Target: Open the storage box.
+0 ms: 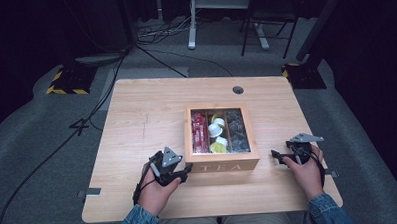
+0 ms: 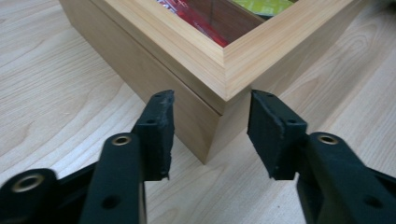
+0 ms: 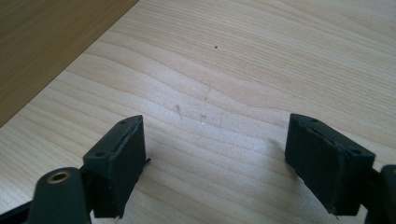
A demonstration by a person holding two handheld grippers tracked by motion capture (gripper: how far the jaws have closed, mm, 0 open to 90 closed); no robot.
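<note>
On the wooden table (image 1: 136, 114), catalogued from the person's side:

Tea box: wooden tea box (image 1: 221, 141) near the middle of the table, lettered TEA on its front wall; lid closed, with a clear pane; three compartments visible through it
Left compartment: red sachets (image 1: 199, 133)
Middle compartment: white cups (image 1: 216, 127) above yellow-green packets (image 1: 218, 147)
Right compartment: dark grey packets (image 1: 236, 130)
Left gripper: left gripper (image 1: 186, 171) at the box's front left corner; jaws partly apart, one to each side of the corner edge, pads not pressing the wood in the left gripper view (image 2: 212, 135)
Right gripper: right gripper (image 1: 277, 156) just right of the box, apart from it; jaws wide, bare table between them (image 3: 215, 154); box wall at the upper left of that view
Hands: left hand (image 1: 154, 191) and right hand (image 1: 306, 173), denim sleeves at the table's near edge
</note>
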